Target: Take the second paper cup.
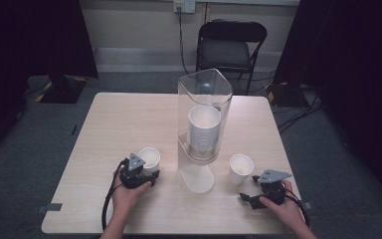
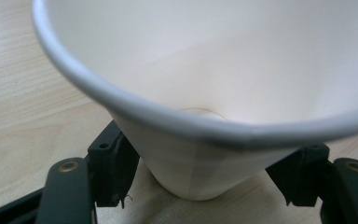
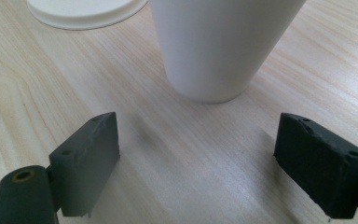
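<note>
From the high view, a light wooden table [image 1: 129,119] carries a tall clear plastic dispenser [image 1: 204,109] near its middle, standing upright on a white round base [image 1: 197,178], with a stack of white paper cups [image 1: 204,130] inside, mouths upward. On the near left, the left gripper [image 1: 146,177], held in the person's left hand [image 1: 125,195], sits against a single white paper cup [image 1: 148,158] that stands upright, mouth up, its long axis vertical. On the near right, a second white cup [image 1: 240,168] stands upright just right of the dispenser base, and the right gripper [image 1: 252,188] in the right hand [image 1: 284,206] lies just behind it on the near side, apart from it. A black folding chair [image 1: 230,47] stands beyond the far edge of the table. In the left gripper view, the left cup [image 2: 205,93] is between the two black jaws, its base on the wood and rim wide toward the camera; the jaws stand at either side of the narrow lower wall, and whether they press it I cannot tell. In the right gripper view, the jaws are spread wide with bare wood between them; the right cup [image 3: 219,46] stands upright just ahead, not touched, and the white dispenser base [image 3: 81,11] lies at upper left.
</note>
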Tool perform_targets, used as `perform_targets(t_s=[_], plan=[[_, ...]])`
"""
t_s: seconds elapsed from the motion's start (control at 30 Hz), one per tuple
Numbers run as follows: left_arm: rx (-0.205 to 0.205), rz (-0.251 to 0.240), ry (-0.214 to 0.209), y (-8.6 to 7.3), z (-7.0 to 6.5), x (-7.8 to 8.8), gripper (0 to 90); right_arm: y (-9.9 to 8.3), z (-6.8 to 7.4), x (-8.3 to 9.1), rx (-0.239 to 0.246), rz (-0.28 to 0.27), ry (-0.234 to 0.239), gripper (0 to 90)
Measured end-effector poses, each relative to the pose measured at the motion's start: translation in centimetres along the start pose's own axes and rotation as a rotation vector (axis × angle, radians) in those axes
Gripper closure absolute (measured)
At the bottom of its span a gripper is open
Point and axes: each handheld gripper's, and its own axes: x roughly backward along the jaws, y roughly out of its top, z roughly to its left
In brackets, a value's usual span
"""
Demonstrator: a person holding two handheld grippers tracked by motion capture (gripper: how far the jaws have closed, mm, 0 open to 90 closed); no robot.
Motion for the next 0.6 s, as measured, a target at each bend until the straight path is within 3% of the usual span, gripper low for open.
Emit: perform_targets(t_s=[0.23, 0.33, 0.6], plan=[[0.024, 0.051, 0.011, -0.2, 0.1, 0.3, 22.7, 0.0, 0.0, 0.0, 0.000, 0.000, 0.000, 13.5], [0.013, 0.066, 0.018, -0.2, 0.3, 0.7, 22.2, 0.0, 0.0, 0.0, -0.001, 0.000, 0.000, 13.5], [0.023, 0.059, 0.012, -0.4, 0.6, 2.0, 20.1, 0.0, 0.0, 0.0, -0.001, 0.000, 0.000, 13.5]])
